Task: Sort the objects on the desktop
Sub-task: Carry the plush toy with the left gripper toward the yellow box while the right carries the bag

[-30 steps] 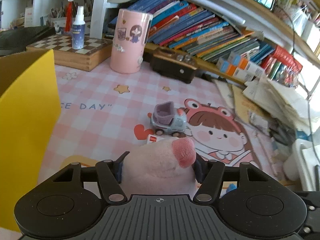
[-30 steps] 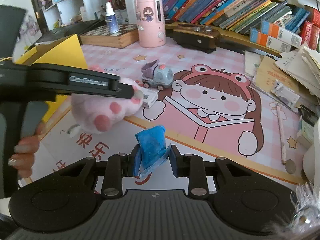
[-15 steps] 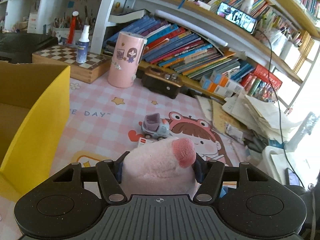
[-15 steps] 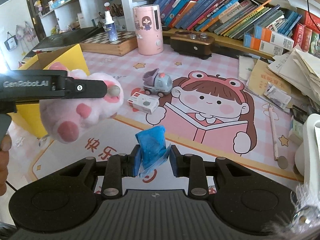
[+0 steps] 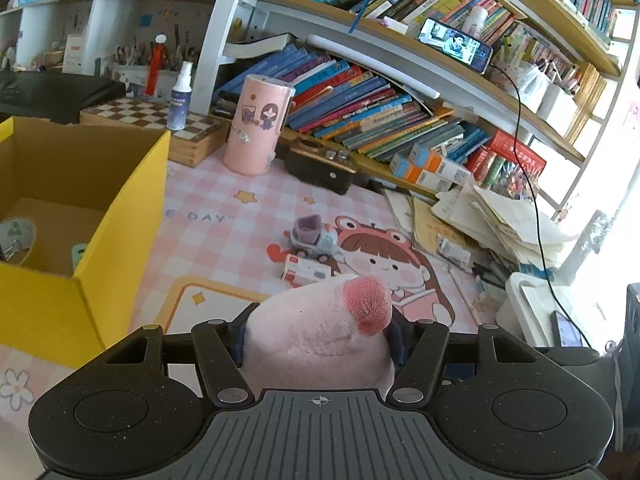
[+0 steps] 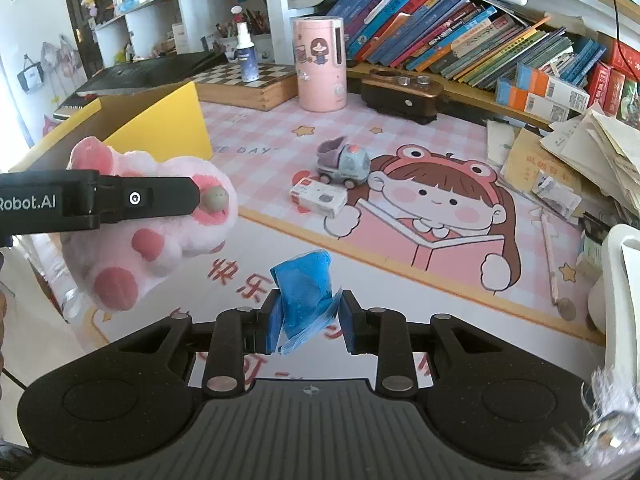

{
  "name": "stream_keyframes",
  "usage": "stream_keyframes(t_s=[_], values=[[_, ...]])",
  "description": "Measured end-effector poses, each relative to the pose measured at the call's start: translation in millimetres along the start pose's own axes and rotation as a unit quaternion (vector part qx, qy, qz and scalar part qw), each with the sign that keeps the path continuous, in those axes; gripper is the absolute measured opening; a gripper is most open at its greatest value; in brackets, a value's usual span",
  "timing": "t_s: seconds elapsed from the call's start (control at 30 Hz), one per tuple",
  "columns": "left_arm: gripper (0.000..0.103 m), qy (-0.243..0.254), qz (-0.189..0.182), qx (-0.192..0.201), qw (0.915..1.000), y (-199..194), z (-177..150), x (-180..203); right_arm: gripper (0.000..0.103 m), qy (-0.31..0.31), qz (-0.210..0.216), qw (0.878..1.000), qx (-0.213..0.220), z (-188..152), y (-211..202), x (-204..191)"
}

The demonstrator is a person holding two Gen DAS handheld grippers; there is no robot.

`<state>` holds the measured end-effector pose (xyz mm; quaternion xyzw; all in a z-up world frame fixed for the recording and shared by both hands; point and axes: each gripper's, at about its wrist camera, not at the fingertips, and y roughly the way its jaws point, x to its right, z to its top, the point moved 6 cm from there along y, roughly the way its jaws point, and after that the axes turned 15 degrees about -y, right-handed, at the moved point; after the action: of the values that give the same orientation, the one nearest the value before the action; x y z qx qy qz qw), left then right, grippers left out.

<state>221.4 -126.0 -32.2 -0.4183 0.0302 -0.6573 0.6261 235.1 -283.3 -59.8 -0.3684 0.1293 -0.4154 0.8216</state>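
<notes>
Left gripper (image 5: 318, 332) is clamping the plush (image 5: 320, 328) mid-air beside the yellow box (image 5: 120, 216): soft, light, squashing, so grip mid-body. Right gripper (image 6: 308, 316) is pinching the blue packet (image 6: 306, 284): thin, crinkly, probably slippery.

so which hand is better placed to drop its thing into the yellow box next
Left. The left tool, shut on the pink plush paw, is beside the yellow box. The right tool, holding the blue packet, is farther away.
</notes>
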Motion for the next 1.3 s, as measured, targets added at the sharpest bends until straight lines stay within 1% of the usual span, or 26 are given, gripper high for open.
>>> stream_keyframes(t_s=[0.2,0.4,0.63,0.77,0.93,1.03,1.3], values=[[0.062,0.006,-0.01,-0.003,0.9999,-19,-5,-12,0.027,0.006,-0.007,1.0,-0.005,-4,-8,-22],[0.062,0.013,-0.017,-0.009,0.9997,-45,-12,-31,0.027,0.01,-0.012,1.0,-0.007,-7,-19,-53],[0.062,0.022,-0.021,-0.011,0.9995,-83,-21,-57,0.027,0.001,-0.012,1.0,-0.01,-9,-29,-102],[0.062,0.015,-0.02,-0.007,0.9997,-104,-23,-74,0.027,-0.006,-0.013,1.0,-0.007,-10,-37,-131],[0.062,0.01,-0.015,0.0,0.9998,-130,-27,-95,0.027,-0.011,-0.012,1.0,-0.004,-11,-46,-162],[0.062,0.008,-0.009,0.011,0.9999,-144,-27,-106,0.027,-0.019,-0.007,1.0,0.001,-9,-49,-180],[0.062,-0.012,0.018,0.041,0.999,-180,-25,-140,0.027,-0.052,0.022,0.998,0.014,2,-48,-227]])
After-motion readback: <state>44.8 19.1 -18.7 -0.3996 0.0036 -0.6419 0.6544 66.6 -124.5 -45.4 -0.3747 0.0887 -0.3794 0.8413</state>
